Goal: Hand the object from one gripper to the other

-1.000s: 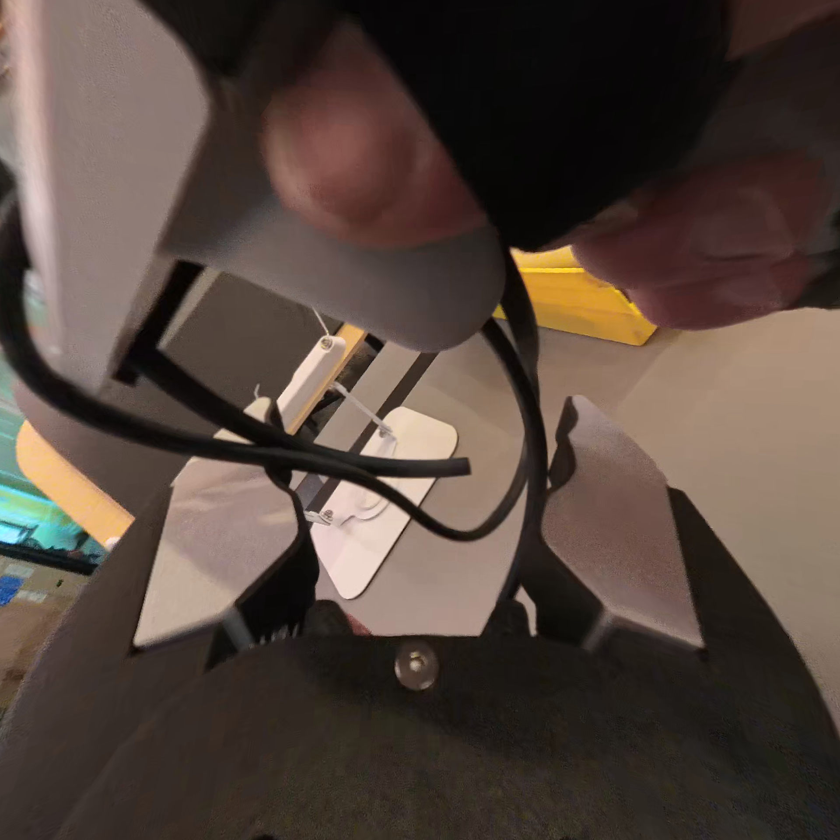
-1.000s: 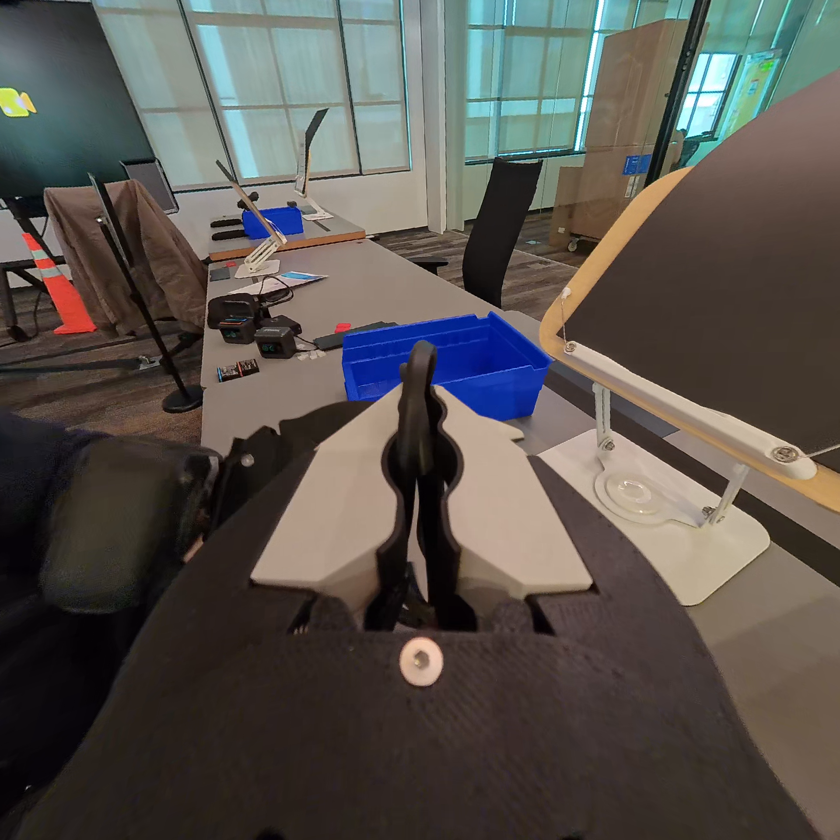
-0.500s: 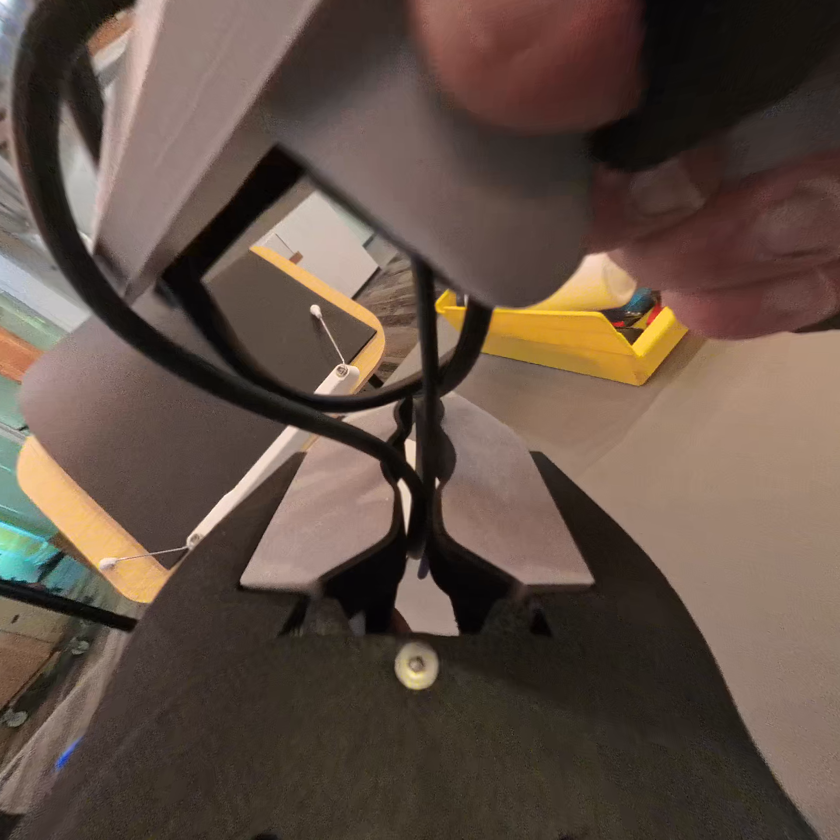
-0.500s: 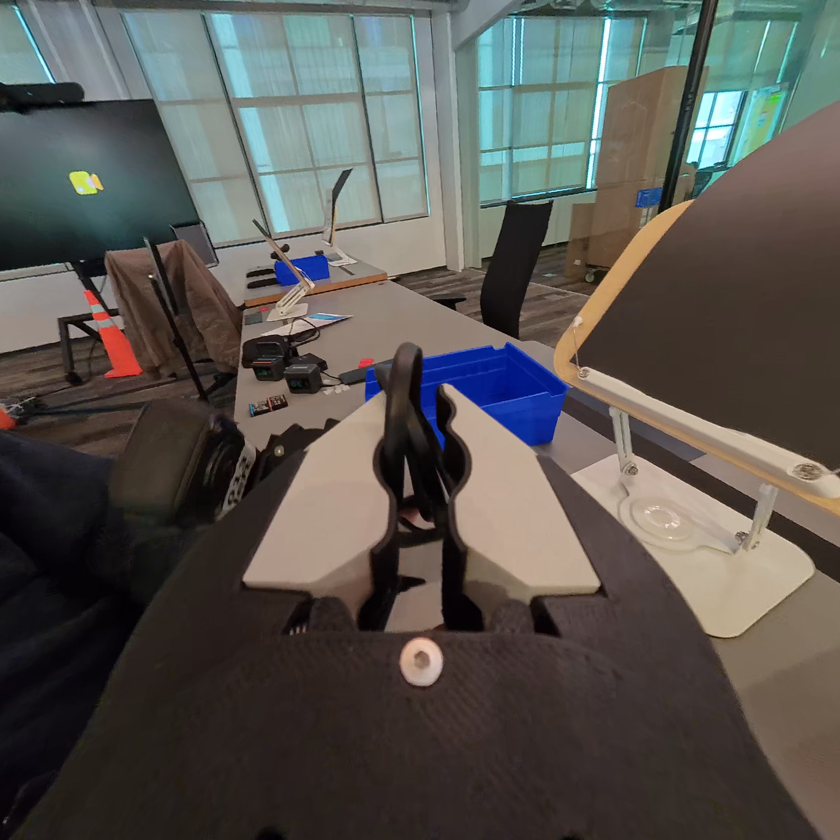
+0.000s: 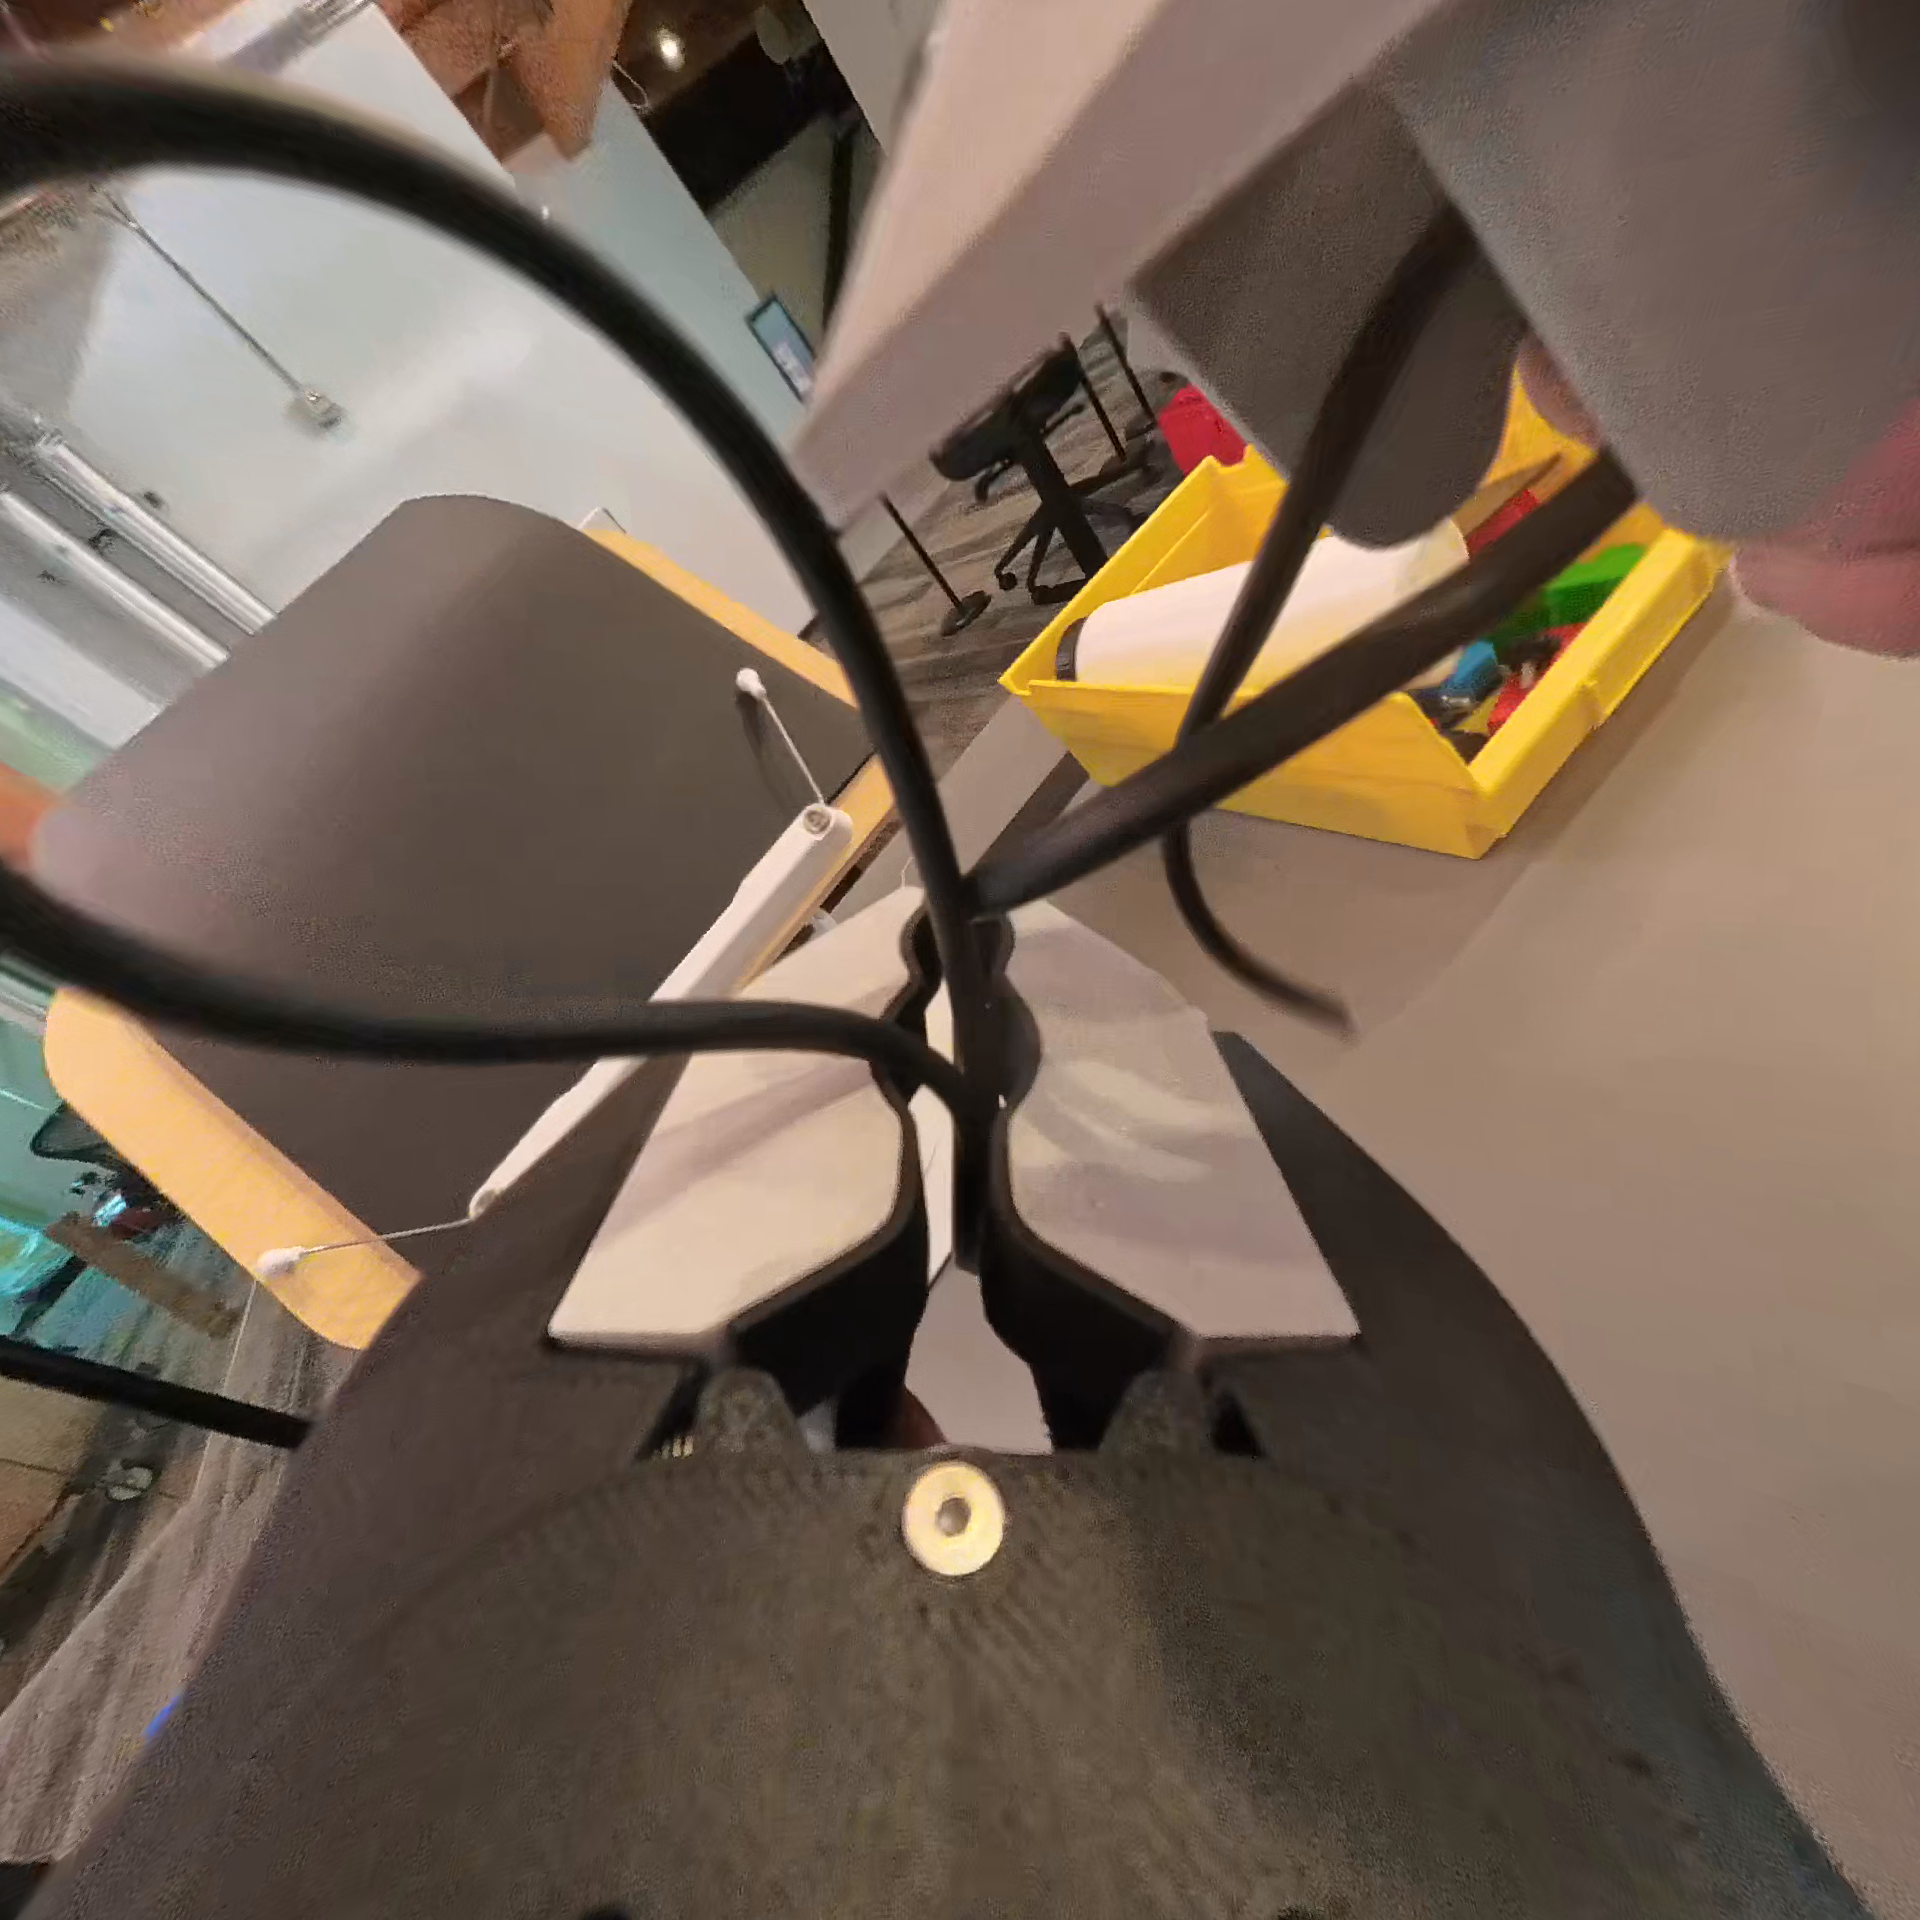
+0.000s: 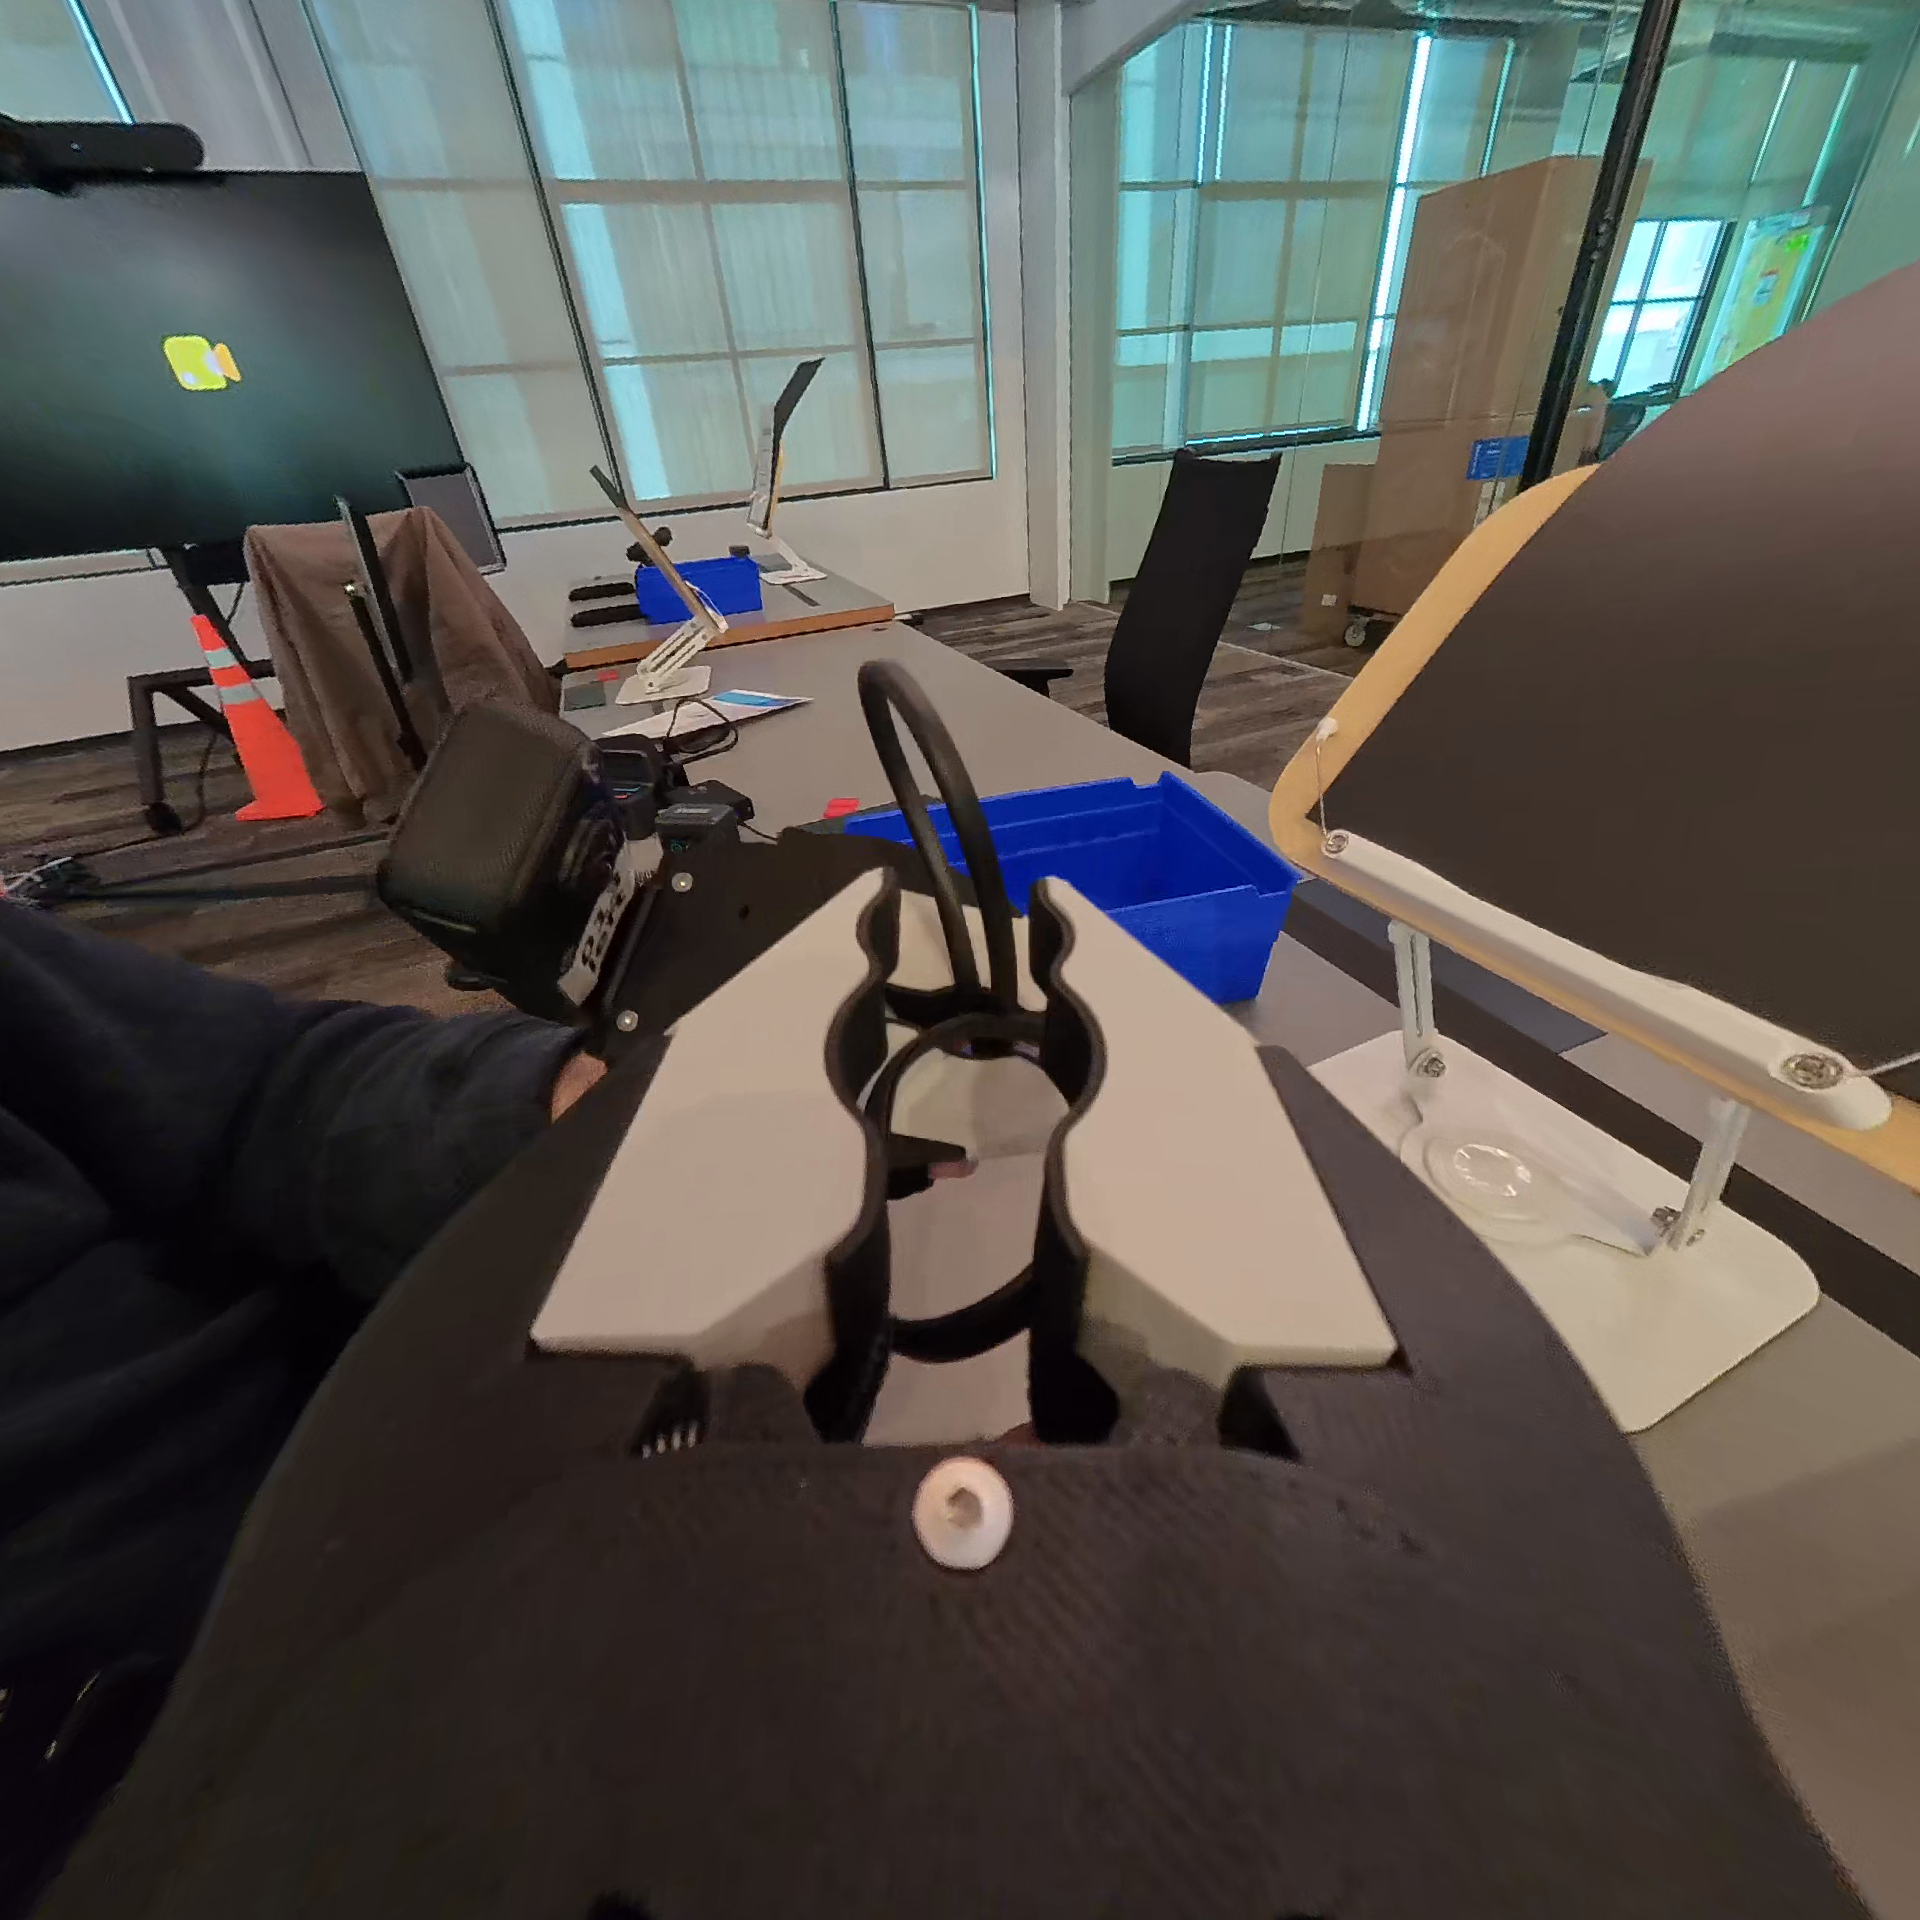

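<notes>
A black cable [image 5: 520, 1031] runs in loose loops between both grippers. My left gripper [image 5: 966, 1039] is shut on it, and the strands rise out of its grey fingertips. The right gripper [image 5: 1091, 416] shows above it in the left wrist view, close by, with cable strands hanging from between its fingers. In the right wrist view my right gripper [image 6: 966, 914] is open, and cable loops [image 6: 894, 673] lie loose in the gap and arch above the fingertips. The left gripper's black body [image 6: 499, 862] is just left of it. Its fingers are hidden.
A grey table [image 5: 1558, 1091] lies below. A yellow bin [image 5: 1299, 769] of coloured parts and a white roll sits on it. A blue bin [image 6: 1143, 862] stands ahead. A tilted dark board [image 6: 1662, 727] on a white stand is at the right. A hand [image 5: 1849, 540] holds the right gripper. One gripper's finger ends stand about 8 cm off the other's.
My left gripper went from open to shut on the cable. My right gripper, shut on it before, has opened, and the loops now sit loose between its fingers.
</notes>
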{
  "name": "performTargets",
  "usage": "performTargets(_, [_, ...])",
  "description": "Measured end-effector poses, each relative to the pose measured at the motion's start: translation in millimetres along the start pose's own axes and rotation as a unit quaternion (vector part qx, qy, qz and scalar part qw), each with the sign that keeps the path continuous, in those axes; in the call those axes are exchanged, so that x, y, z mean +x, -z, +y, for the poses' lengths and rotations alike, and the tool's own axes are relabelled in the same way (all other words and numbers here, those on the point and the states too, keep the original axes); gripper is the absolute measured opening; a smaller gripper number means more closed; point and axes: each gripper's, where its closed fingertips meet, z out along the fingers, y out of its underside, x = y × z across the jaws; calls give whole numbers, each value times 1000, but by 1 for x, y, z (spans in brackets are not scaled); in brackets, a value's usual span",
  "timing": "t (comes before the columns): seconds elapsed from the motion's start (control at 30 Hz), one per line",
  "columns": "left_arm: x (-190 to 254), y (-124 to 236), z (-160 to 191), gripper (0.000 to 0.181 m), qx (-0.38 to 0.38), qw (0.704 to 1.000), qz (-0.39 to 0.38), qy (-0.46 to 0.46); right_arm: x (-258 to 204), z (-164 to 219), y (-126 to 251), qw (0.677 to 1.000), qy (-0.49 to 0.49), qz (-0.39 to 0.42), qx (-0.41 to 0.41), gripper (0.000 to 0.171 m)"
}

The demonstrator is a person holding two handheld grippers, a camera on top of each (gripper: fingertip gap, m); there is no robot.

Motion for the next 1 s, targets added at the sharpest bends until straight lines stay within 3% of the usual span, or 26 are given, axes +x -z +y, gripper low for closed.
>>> performTargets(0.13, [5,-1,4,5,-9,1000,26,9,14,-3,10,999,5,30,-10,56])
performTargets(0.2, [4,0,7,5,-18,999,32,3,14,-1,18,999,31,36,-25,59])
performTargets(0.37, [18,3,4,5,-21,991,128,1,-18,10,32,990,105,-60,-66,77])
performTargets(0.57, [41,26,-23,5,50,957,287,-12,-11,17,30,975,180,-108,-70,80])
performTargets(0.7, [44,39,-42,5,91,936,340,-2,-6,33,20,963,223,-123,-87,75])
performTargets(0.83, [55,46,-40,5,77,920,383,-35,-14,28,11,960,233,-143,-63,65])
performTargets(1.0, [83,65,-43,6,79,876,471,-61,-40,26,7,947,227,-226,-24,57])
